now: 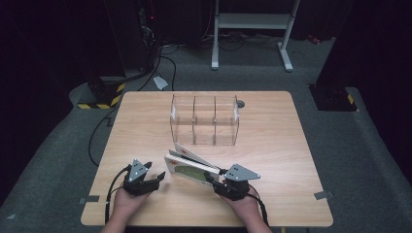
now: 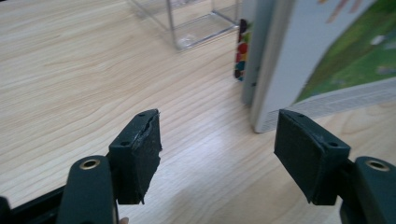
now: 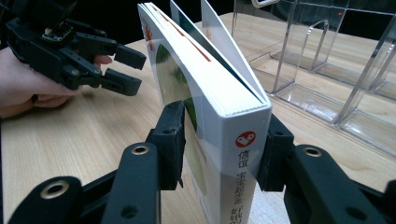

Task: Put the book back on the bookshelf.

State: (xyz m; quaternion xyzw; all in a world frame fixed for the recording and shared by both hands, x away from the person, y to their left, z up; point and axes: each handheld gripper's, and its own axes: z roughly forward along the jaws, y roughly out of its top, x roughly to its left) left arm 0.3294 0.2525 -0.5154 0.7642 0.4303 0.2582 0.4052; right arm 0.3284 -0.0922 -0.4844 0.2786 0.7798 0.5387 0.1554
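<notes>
Right claw (image 3: 219, 149) clenched across the spine end of a white book (image 3: 205, 93), holding it upright on edge, pages fanning loose above the grip. Probably gripped there to keep it vertical for slotting into the clear three-bay organizer (image 1: 205, 120) just beyond. Printed on the spine between the pads: a red round logo, then vertical Chinese characters, too blurred to read surely. Left claw (image 1: 156, 178) released, nothing between its pads, hovering over the surface (image 1: 145, 126) beside the book's far end, perhaps ready to steady it.
</notes>
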